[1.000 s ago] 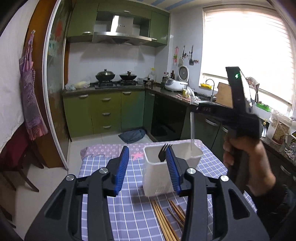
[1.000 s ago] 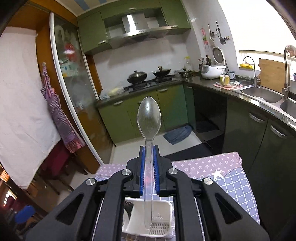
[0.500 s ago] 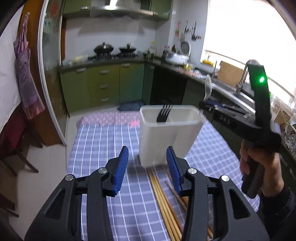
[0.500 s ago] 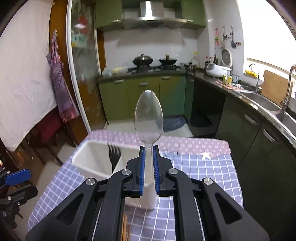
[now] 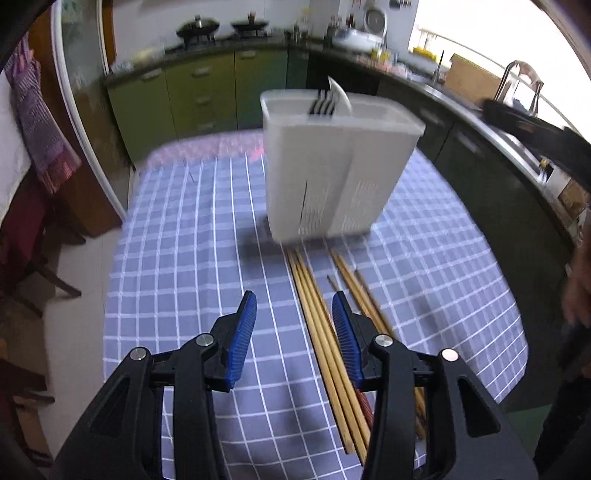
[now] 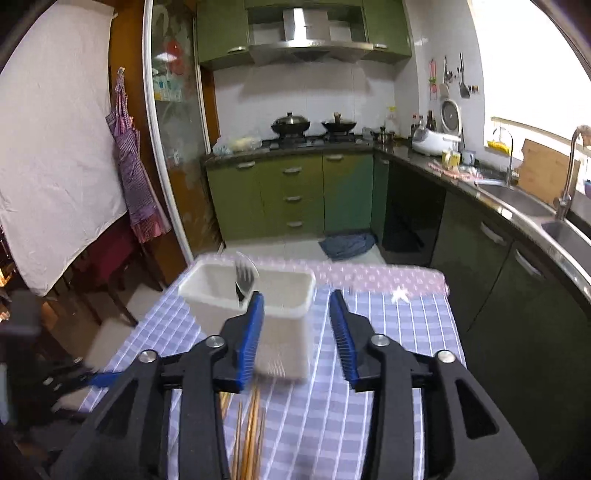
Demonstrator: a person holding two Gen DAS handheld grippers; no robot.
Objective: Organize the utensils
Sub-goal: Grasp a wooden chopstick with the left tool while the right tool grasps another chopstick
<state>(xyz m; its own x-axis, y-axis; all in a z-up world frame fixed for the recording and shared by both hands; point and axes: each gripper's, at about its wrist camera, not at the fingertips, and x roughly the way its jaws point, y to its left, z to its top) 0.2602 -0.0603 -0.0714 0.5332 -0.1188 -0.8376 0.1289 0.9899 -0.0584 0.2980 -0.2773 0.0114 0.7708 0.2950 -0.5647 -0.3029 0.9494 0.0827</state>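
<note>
Green cabinets (image 6: 291,192) under a steel hood (image 6: 303,35); bright window (image 6: 532,62) right

Ahead of your open left jaws stands the table, covered by a blue-and-white checked tablecloth (image 5: 177,258) with a pink patterned strip along its far edge. Straight beyond those jaws a white perforated plastic utensil caddy (image 5: 332,177) stands upright on the cloth. Between and under them lie long loose wooden chopsticks (image 5: 325,332), side by side.
</note>
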